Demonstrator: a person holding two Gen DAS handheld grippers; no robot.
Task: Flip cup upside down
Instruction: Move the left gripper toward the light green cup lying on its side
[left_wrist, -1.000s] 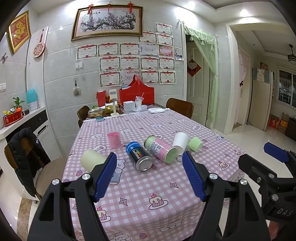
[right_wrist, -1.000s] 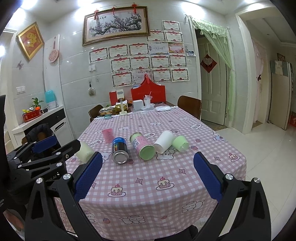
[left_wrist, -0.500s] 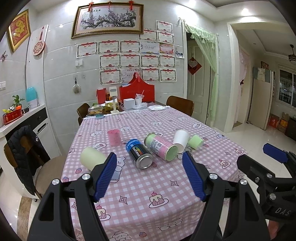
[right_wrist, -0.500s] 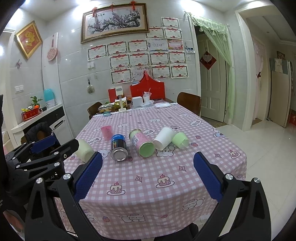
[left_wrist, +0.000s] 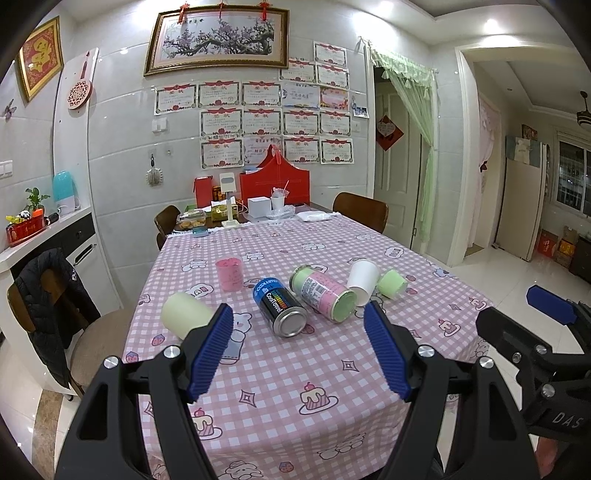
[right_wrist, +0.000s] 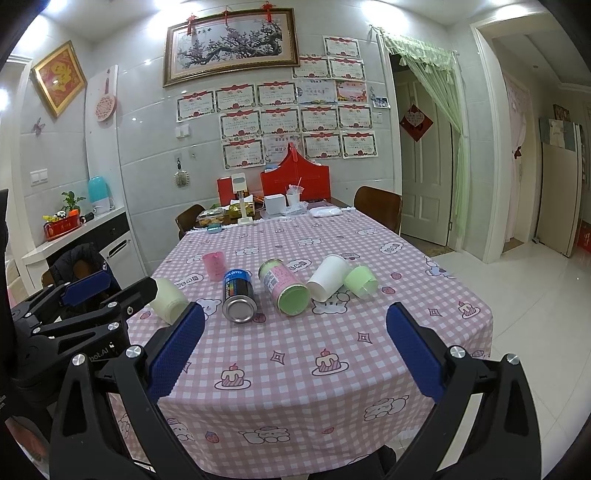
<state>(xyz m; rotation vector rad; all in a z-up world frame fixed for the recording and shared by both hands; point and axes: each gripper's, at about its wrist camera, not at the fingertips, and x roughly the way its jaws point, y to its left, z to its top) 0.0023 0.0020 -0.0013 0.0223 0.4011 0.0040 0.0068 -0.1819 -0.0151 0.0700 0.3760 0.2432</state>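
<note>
Hovering short of the table's (left_wrist: 436, 354) near edge, your left gripper (left_wrist: 297, 350) and right gripper (right_wrist: 295, 350) both stand wide apart and hold nothing. The only upright cup, the pink cup (left_wrist: 229, 274), sits at about 11 o'clock from the left claw, well apart from it. Several things lie on their sides close by: a dark can (left_wrist: 280, 307), a pink-labelled can (left_wrist: 321, 293), a white cup (left_wrist: 362, 277), a green cup (left_wrist: 392, 283) and a pale cup (left_wrist: 184, 315). Reaching past them, you could nudge a can and set it rolling; squeezing the thin pink cup hard might crush it.
</note>
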